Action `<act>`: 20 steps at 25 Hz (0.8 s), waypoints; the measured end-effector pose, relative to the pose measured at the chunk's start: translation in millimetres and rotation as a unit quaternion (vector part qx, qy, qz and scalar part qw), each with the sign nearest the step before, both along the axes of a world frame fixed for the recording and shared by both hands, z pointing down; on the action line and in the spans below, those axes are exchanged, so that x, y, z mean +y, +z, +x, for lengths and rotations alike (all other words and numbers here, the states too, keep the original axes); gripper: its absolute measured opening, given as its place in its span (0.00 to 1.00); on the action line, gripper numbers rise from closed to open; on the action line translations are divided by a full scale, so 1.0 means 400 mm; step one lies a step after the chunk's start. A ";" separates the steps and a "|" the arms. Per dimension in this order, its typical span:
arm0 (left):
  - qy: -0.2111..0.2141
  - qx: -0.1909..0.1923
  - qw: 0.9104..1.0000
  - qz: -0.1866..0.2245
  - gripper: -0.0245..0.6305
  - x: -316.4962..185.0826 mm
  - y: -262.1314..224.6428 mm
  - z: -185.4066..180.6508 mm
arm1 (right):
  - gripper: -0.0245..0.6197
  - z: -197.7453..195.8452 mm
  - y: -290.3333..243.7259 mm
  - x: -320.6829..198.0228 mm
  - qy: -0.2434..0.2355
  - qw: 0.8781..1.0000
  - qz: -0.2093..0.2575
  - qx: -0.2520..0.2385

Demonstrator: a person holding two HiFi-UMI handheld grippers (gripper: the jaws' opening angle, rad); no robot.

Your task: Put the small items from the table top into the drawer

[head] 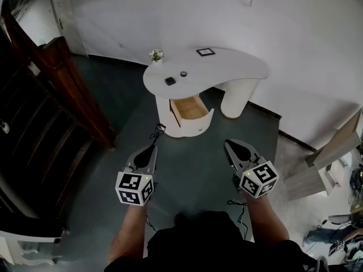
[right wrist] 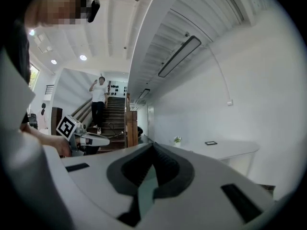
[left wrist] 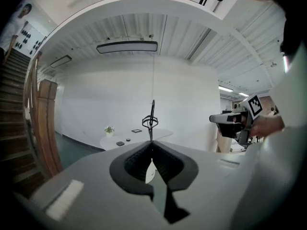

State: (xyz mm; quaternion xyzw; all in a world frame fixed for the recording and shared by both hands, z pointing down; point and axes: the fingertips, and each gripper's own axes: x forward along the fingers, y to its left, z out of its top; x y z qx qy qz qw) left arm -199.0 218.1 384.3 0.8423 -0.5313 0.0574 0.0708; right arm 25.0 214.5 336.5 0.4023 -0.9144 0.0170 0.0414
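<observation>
A white curved table (head: 227, 67) stands well ahead of me. On it lie a flat black item (head: 170, 81) and a small round black item (head: 183, 73); both are tiny in the left gripper view, the flat item (left wrist: 120, 143) left of the round one (left wrist: 128, 140). Under the top, a wooden drawer (head: 190, 107) is pulled open. My left gripper (head: 154, 147) and right gripper (head: 228, 144) hover over the floor, far short of the table. Both are shut and hold nothing, as the left gripper (left wrist: 152, 145) and right gripper (right wrist: 153, 145) show up close.
A small potted plant (head: 156, 55) and a dark picture frame (head: 205, 52) also stand on the table. A wooden staircase (head: 51, 95) rises at the left. A black cable (head: 159, 131) lies on the floor by the drawer. Boards lean at the right (head: 334, 152). A person (right wrist: 99, 99) stands on the stairs.
</observation>
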 end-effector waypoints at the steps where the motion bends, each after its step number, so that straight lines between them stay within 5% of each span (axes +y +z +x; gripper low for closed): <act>1: -0.001 0.002 1.000 0.000 0.06 0.004 0.002 -0.013 | 0.06 -0.010 0.005 0.004 0.000 1.000 -0.003 0.001; 20: 0.006 0.002 0.999 -0.043 0.06 -0.147 0.090 -0.011 | 0.06 -0.024 0.110 -0.162 -0.006 0.999 -0.053 -0.006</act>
